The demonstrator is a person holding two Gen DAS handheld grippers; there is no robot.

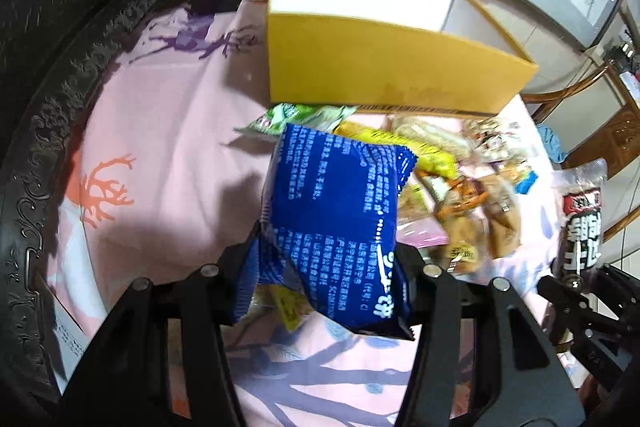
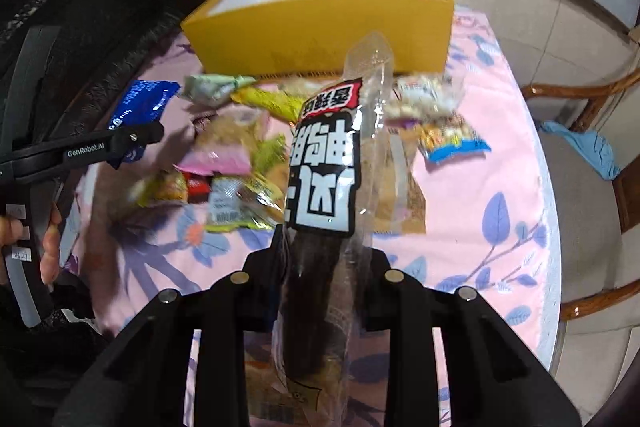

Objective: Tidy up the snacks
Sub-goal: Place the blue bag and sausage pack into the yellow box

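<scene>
Where the pink leaf-print tablecloth (image 2: pixel 500 155) covers the round table, items run left to right: left gripper (image 1: pixel 328 259), clenched on a blue snack packet (image 1: pixel 340 211) raised above the cloth; loose pile of snack packets (image 2: pixel 236 155) mid-table, just before the open yellow box (image 2: pixel 320 27) at the far edge; right gripper (image 2: pixel 320 247), clamped on a clear-wrapped dark sausage stick (image 2: pixel 324 179), lifted off the pile.

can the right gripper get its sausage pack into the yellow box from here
Probably yes. The right gripper is shut on the sausage pack, and the open-topped yellow box stands just beyond the snack pile, nothing blocking above.
</scene>
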